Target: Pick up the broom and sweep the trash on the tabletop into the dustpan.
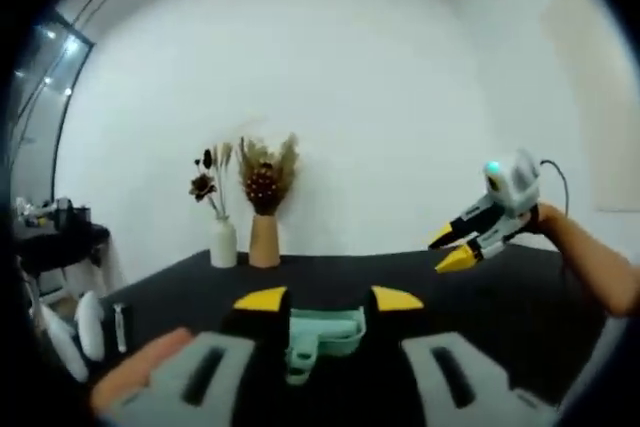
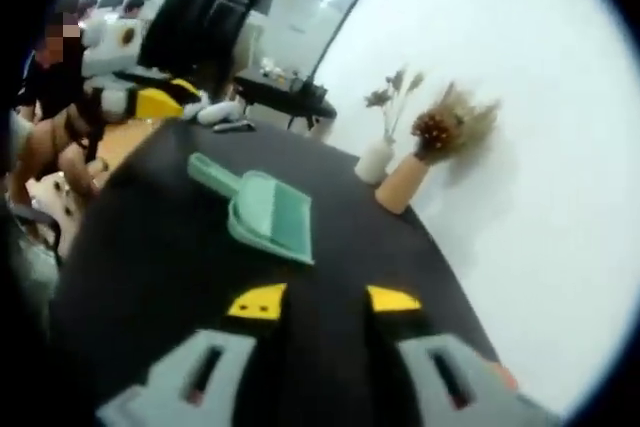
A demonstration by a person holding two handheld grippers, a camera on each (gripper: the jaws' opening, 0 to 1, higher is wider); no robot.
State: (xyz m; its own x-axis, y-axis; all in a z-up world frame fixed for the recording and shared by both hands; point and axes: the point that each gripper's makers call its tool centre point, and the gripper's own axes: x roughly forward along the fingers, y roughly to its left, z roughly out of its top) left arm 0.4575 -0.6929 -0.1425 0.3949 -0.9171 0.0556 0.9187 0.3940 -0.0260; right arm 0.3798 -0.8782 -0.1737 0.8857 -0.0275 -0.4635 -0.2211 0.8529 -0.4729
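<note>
Two tongs: both held over a black bench [image 1: 520, 307], jaws apart and gripping nothing.
Left tongs [image 1: 328, 299]: yellow-tipped jaws spread wide, rising from the near edge of the left gripper view; the dustpan sits between the tips.
Right tongs [image 2: 322, 301]: yellow-tipped jaws spread, pointing along the bench toward the dustpan; in the left gripper view they [image 1: 452, 249] hang above the bench at the right, held by a person's hand [image 1: 548, 219], jaws parted.
Dustpan [image 2: 265, 209]: pale green, lying flat on the bench, handle toward the far left in the right gripper view; in the left gripper view [image 1: 322, 335] the handle points toward the camera.
White vase [image 1: 222, 242]: dried stems, at the far edge of the bench by the white wall.
Tan vase [image 1: 264, 239]: dried bouquet, just right of the white vase.
Broom: cannot be made out.
Background: people [image 2: 60, 117] at the far left of the right gripper view.
</note>
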